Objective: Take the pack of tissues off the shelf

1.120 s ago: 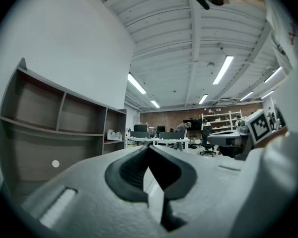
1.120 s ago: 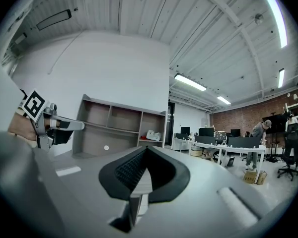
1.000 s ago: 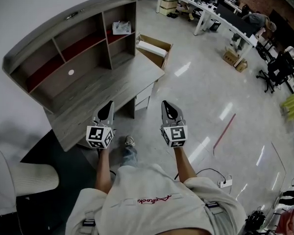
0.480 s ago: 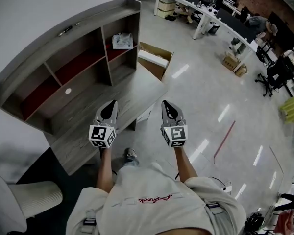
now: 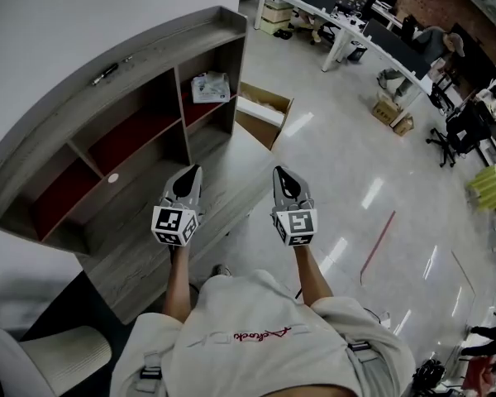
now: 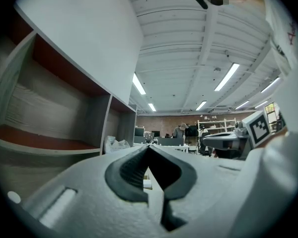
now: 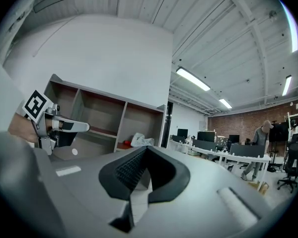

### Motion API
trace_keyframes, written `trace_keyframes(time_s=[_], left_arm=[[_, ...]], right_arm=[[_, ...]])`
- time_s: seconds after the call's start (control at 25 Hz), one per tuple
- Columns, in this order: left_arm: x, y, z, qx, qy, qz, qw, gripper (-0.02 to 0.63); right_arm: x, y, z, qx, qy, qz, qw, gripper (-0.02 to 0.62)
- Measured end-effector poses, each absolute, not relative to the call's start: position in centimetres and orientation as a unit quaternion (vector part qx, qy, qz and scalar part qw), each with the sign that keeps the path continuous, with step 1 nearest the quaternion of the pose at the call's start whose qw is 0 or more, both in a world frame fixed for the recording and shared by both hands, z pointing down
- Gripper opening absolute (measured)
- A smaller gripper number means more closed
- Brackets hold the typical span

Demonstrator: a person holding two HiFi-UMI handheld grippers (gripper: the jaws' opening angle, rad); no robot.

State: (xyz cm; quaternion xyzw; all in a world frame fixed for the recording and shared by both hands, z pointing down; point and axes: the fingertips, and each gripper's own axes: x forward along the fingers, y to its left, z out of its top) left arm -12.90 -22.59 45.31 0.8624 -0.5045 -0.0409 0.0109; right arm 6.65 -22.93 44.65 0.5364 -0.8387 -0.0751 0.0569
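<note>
The pack of tissues [image 5: 209, 87] is a crumpled white packet lying in the upper right cubby of the grey wooden shelf unit [image 5: 149, 56]. It also shows in the left gripper view as the tissues [image 6: 116, 144] and in the right gripper view as the tissues [image 7: 141, 141]. My left gripper [image 5: 190, 173] hovers over the desk top [image 5: 149, 246], shut and empty, well short of the cubby. My right gripper [image 5: 281, 174] hangs beside it at the same height, past the desk's right edge, also shut with nothing in it. Both point toward the shelf.
An open cardboard box [image 5: 260, 114] stands on the floor right of the shelf. A dark pen [image 5: 104, 74] lies on the shelf's top board. A white chair [image 5: 58, 362] is at the lower left. Long white desks [image 5: 347, 23] and a person [image 5: 442, 40] are far off.
The shelf and desk have drawn nearer and slid down-left in the head view as the person steps forward. Both grippers stay shut, side by side.
</note>
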Motion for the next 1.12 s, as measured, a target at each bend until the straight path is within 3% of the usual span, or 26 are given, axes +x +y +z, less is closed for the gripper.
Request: trace_keyframes(time_s=[1.12], left_arm=[[-13.7,-34.0,47.4,0.864,-0.503,-0.005,0.026,-0.002]], right_arm=[[2.5,-35.2,46.9,0.508,-0.859,-0.051,0.050,0.008]])
